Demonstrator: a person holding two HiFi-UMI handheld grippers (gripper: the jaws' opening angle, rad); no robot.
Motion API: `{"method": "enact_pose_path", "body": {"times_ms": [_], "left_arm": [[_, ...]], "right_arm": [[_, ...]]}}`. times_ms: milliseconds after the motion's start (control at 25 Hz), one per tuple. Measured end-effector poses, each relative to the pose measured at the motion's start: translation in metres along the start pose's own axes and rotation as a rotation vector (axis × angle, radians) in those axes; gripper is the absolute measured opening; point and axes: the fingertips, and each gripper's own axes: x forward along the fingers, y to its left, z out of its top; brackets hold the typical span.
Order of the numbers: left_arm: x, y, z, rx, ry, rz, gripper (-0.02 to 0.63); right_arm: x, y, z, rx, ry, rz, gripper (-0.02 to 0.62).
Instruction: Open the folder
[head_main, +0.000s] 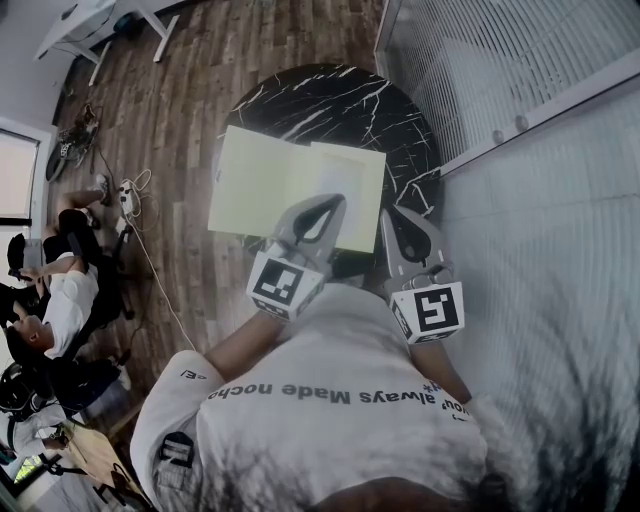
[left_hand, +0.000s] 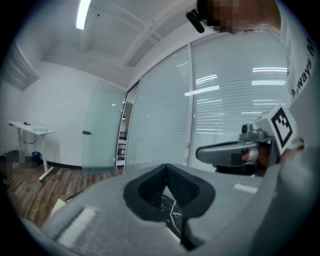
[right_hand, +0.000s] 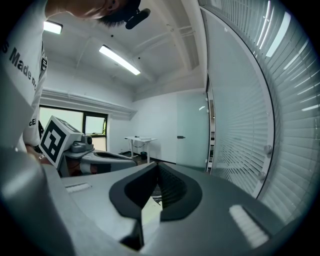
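Pale yellow folder (head_main: 290, 185) lies left-to-right on the round black marble table (head_main: 390, 110), just beyond both grippers. Left gripper (head_main: 333, 202), jaws together and empty, is nearer, over its near edge; right gripper (head_main: 393, 214), likewise closed, sits off the near right corner

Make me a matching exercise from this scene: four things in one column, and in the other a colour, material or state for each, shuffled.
Things:
1. folder
2. table
3. floor
4. right gripper

Descriptions:
A. black with white veins
B. wooden planks
C. pale yellow
D. jaws together

Pairs: 1-C, 2-A, 3-B, 4-D
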Motion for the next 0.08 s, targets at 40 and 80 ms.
{"method": "enact_pose_path", "body": {"times_ms": [40, 80], "left_arm": [[0.0004, 0.0000, 0.0003, 0.000, 0.000, -0.001, 0.002], [0.0008, 0.0000, 0.0005, -0.001, 0.001, -0.001, 0.002]], "right_arm": [[0.0001, -0.0003, 0.0001, 0.000, 0.001, 0.000, 0.002], [0.0003, -0.0006, 0.0002, 0.000, 0.002, 0.000, 0.002]]}}
